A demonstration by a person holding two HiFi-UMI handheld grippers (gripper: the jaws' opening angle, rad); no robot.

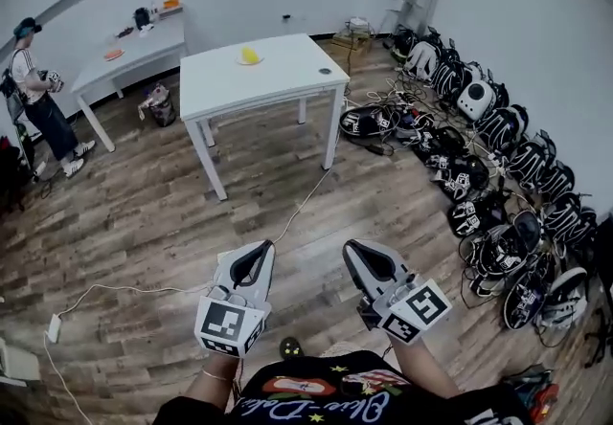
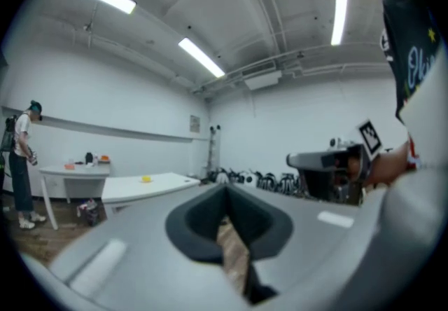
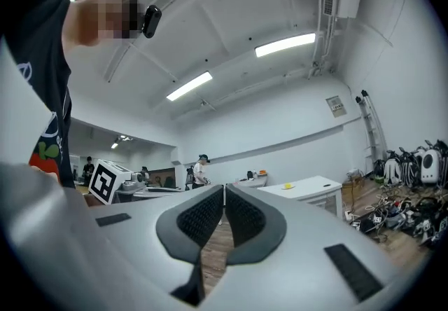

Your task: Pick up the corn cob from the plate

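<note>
Your left gripper (image 1: 257, 256) and right gripper (image 1: 362, 256), at lower centre, both have their jaws pressed together on nothing. The corn cob (image 1: 250, 55) lies on its plate (image 1: 259, 61) on the white table (image 1: 278, 78) at upper centre, well apart from them, so spread one pair of jaws before you arrive and come in low across the cob. Mind the cable (image 1: 305, 203) crossing the wooden floor (image 1: 144, 212) and the gear (image 1: 498, 184) heaped along the right edge.

Sparse lab room: white tables (image 1: 287, 69), backpacks (image 1: 476, 100) lined along the wall (image 1: 536, 21)
</note>
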